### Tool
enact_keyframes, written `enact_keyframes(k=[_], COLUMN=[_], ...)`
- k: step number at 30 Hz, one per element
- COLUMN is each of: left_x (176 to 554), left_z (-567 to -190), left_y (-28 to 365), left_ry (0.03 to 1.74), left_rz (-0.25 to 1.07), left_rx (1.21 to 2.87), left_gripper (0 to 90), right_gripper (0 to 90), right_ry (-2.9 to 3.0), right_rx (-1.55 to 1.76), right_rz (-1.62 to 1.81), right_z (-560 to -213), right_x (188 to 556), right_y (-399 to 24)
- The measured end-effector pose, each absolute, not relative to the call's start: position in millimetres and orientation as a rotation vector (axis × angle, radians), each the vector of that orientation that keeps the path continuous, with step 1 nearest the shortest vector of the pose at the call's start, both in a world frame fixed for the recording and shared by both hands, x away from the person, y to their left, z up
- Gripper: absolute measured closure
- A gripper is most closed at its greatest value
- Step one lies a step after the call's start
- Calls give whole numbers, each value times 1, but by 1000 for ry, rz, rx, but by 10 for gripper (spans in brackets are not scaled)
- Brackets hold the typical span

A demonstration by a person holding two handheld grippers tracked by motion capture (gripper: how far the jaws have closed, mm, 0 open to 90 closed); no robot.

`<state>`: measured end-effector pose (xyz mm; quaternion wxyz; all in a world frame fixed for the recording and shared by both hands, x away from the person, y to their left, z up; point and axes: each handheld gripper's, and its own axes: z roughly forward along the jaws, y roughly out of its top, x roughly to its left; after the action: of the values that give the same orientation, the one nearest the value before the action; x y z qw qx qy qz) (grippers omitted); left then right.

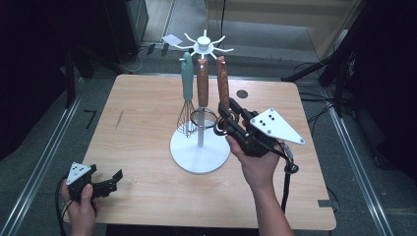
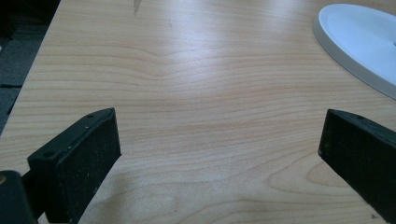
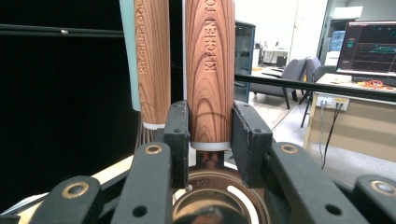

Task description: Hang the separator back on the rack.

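R gripper [image 3: 210, 135] clamped on wood-handled utensil [image 3: 209, 70] hanging on white rack [image 1: 200, 147], mid-table; L gripper [image 1: 105, 184] wide, empty, near front-left corner of table [image 1: 147, 103].

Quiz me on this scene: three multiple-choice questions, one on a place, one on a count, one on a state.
1. Where does the left gripper sit?
A. low over the table's near left corner
B. at the rack's top
C. on the rack's base

2. How many utensils hang on the rack?
A. one
B. three
C. five

3. How is the right gripper?
A. wide open
B. shut on nothing
C. shut on a wooden handle

Answers: 1 A, the high view shows it there. 2 B, a teal whisk and two wooden-handled tools. 3 C, both pads press the handle's lower end.
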<state>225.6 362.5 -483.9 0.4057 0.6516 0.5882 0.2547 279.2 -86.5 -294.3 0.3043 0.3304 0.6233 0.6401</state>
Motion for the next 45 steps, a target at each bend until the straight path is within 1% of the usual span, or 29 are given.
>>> enact_keyframes(k=[3, 4, 5, 6, 7, 8, 9, 12, 14, 15, 16, 17, 18, 19, 20, 21, 24, 31, 39, 45], left_x=[226, 226, 226, 226, 226, 226, 226, 226, 226, 226, 226, 226, 226, 225, 225, 225, 225, 225, 225, 225], left_z=[-484, -484, -484, -484, -484, -484, -484, -484, -484, -484, -484, -484, -484, -484, -484, -483, -484, -484, -483, -484], left_y=[363, 362, 362, 362, 363, 363, 363, 363, 363, 363, 362, 362, 362, 362, 362, 361, 361, 361, 362, 362], left_ry=[1484, 1484, 1484, 1484, 1483, 1483, 1485, 1483, 1483, 1483, 1481, 1481, 1480, 1479, 1479, 1476, 1475, 1475, 1476, 1473], left_rz=[642, 644, 645, 645, 642, 642, 641, 643, 644, 646, 648, 648, 648, 653, 653, 655, 657, 657, 665, 671], left_rx=[1644, 1647, 1646, 1646, 1647, 1647, 1646, 1646, 1646, 1646, 1646, 1646, 1647, 1647, 1647, 1648, 1652, 1649, 1632, 1633], left_gripper=[0, 0, 0, 0, 0, 0, 0, 0, 0, 0, 0, 0, 0, 0, 0, 0, 0, 0, 0, 0], right_gripper=[696, 655, 568, 568, 515, 515, 466, 399, 381, 349, 276, 239, 239, 180, 180, 127, 62, 0, 0, 0], right_ry=[1660, 1663, 1671, 1671, 1674, 1674, 1680, 1687, 1688, 1689, 1688, 1687, 1687, 1698, 1698, 1711, 1729, 1742, 1789, 1795], right_rx=[867, 869, 864, 864, 863, 863, 862, 876, 880, 887, 916, 933, 933, 951, 951, 969, 991, 1065, 1083, 1127], right_rz=[1711, 1719, 1710, 1710, 1701, 1701, 1680, 1626, 1617, 1606, 1586, 1581, 1581, 1570, 1570, 1544, 1541, 1542, 1509, 1455], right_z=[-295, -295, -297, -297, -300, -300, -305, -315, -319, -323, -330, -334, -334, -342, -342, -349, -359, -381, -407, -427], right_x=[280, 279, 279, 279, 278, 278, 277, 277, 277, 276, 275, 275, 275, 274, 274, 272, 270, 268, 264, 260], right_y=[-88, -89, -92, -92, -94, -94, -96, -99, -99, -100, -101, -103, -103, -104, -104, -105, -110, -122, -133, -149])
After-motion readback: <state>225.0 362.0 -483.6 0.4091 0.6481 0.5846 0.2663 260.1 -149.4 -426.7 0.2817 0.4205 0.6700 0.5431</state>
